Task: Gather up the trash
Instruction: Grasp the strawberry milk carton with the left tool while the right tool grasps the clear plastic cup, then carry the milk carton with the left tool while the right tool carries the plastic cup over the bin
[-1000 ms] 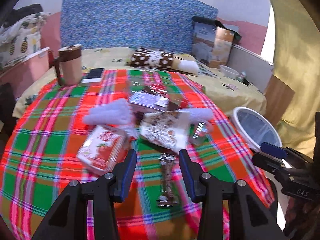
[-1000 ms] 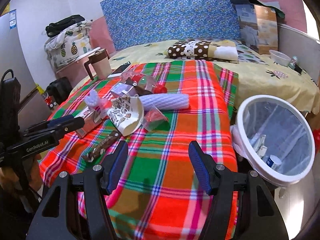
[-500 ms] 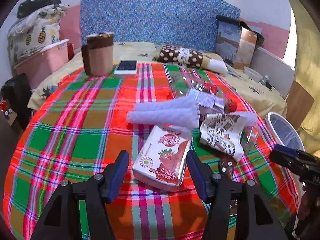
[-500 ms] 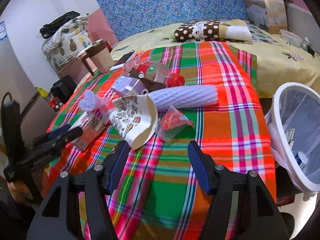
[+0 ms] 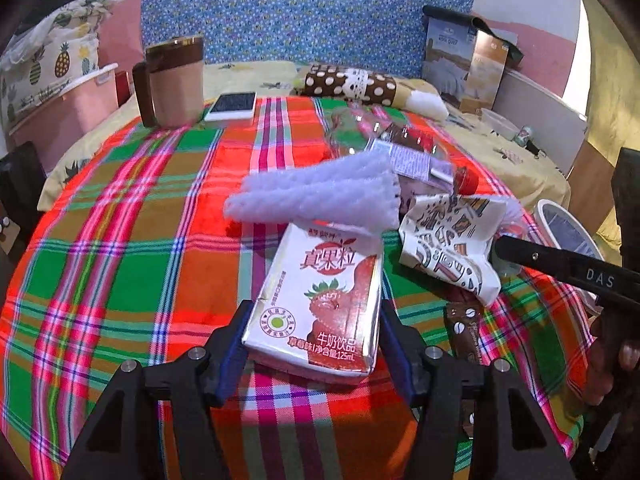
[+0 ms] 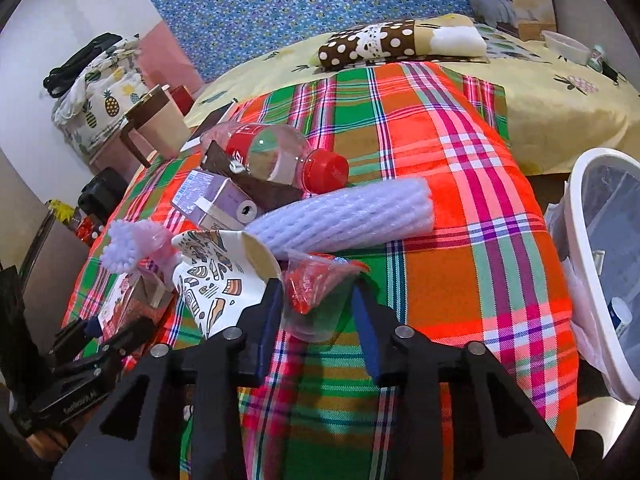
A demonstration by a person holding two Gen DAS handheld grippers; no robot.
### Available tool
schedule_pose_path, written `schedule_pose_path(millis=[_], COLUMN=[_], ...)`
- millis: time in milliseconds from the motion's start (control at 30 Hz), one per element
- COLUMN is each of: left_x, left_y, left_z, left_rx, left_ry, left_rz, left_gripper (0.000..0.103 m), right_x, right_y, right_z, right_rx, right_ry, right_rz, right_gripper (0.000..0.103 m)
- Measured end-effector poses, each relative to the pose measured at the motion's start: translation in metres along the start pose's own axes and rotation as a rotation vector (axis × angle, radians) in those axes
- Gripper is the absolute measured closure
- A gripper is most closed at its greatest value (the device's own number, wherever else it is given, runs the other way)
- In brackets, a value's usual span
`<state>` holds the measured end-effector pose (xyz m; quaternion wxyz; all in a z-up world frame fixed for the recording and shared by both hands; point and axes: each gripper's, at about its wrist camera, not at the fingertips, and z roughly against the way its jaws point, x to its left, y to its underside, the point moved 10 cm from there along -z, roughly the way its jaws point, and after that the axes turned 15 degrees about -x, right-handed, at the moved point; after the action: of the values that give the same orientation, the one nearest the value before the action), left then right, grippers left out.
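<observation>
Between the spread jaws of the left gripper point(image 5: 312, 344) lies a strawberry milk carton point(image 5: 320, 300) (pads apparently not pressing it) on the plaid cloth point(image 5: 120, 264). Nearby, the right gripper point(image 6: 318, 312) is closing around a clear plastic cup point(image 6: 316, 300) with red wrapper inside. Farther right stands the white bin point(image 6: 580, 240).
</observation>
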<state>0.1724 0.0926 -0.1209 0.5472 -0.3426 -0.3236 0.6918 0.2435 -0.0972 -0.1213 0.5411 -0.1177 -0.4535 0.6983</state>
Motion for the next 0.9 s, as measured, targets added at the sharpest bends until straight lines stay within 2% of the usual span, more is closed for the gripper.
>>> schedule_pose_path(millis=[133, 500, 900], left_x=[-0.002, -0.013, -0.056], left_y=[0.003, -0.005, -0.019], left_z=[0.001, 0.031, 0.066], left_rx=[0.0, -0.068, -0.13], left_ry=[-0.004, -0.001, 0.064], left_rz=[0.004, 0.015, -0.018], left_gripper=[0.048, 0.048, 0.048], right_x=[0.001, -0.01, -0.019], right_y=[0.0, -0.007, -0.023], right_z=[0.006, 0.042, 0.076], right_rx=[-0.011, -0.073, -0.167], right_ry=[-0.005, 0.03, 0.068], right_rz=[0.023, 0.071, 0.11], right_gripper=[0.066, 0.066, 0.066])
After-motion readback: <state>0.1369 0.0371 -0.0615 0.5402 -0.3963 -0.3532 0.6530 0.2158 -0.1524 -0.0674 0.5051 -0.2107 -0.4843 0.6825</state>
